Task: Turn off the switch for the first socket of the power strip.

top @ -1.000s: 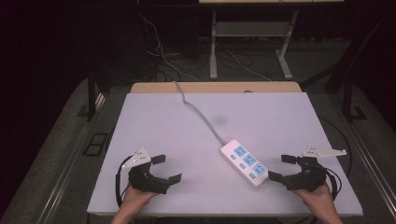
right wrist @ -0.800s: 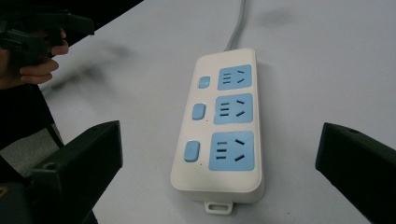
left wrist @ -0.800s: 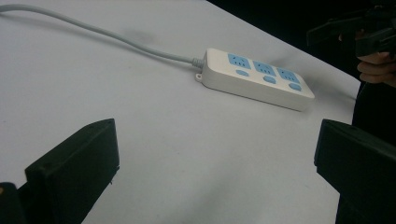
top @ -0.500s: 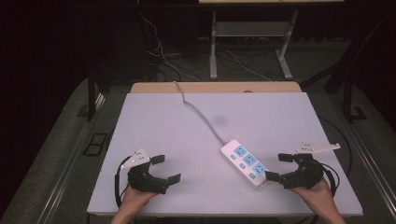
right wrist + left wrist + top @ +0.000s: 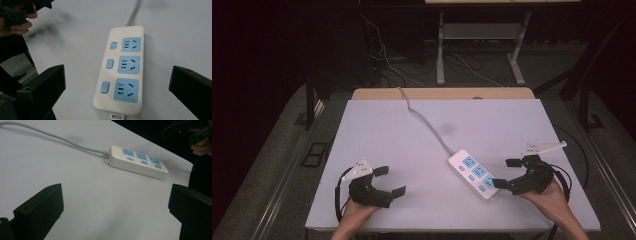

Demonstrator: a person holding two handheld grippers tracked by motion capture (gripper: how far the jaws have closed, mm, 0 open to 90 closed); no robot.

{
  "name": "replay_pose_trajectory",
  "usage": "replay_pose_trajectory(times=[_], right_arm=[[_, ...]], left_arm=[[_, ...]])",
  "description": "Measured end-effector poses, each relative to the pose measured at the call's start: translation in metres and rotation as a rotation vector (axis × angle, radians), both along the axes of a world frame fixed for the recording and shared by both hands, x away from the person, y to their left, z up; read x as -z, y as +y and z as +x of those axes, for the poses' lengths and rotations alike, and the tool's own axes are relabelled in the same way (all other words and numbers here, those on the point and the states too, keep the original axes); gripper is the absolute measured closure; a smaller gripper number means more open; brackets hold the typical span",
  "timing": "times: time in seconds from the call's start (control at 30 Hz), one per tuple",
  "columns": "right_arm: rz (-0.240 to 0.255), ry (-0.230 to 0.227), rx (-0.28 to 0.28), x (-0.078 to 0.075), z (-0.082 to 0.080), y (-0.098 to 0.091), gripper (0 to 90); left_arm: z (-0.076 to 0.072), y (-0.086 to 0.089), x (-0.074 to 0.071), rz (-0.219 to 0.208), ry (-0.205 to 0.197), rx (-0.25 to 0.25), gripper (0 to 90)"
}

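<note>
Right black two-jaw gripper (image 5: 509, 173) spread wide, empty, one jaw tip right at near end of white power strip with blue sockets (image 5: 474, 173). Strip lying flat near table's front right, grey cord (image 5: 427, 123) trailing back. Left black gripper (image 5: 390, 181) also wide open, empty, well apart from strip.

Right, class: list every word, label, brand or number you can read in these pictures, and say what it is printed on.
None can be read. The power strip carries no printed words or numbers, just blue sockets and blue switches; the white table is blank.
</note>
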State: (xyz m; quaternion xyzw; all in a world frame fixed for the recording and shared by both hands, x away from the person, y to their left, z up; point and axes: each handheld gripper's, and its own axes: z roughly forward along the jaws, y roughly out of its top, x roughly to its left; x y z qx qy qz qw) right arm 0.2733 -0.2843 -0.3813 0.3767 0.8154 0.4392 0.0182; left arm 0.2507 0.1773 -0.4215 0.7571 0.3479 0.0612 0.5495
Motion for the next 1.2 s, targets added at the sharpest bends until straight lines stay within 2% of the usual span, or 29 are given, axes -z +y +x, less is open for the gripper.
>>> replay_pose_trajectory(times=[0.53,1.2], right_arm=[[-0.048,0.023,-0.055,-0.007,0.014,0.017,0.5],[-0.092,0.019,-0.107,-0.015,0.035,0.044,0.5]], left_arm=[[0.0,-0.001,0.0,0.001,0.003,0.004,0.0],[0.0,-0.001,0.001,0.004,0.002,0.01,0.0]])
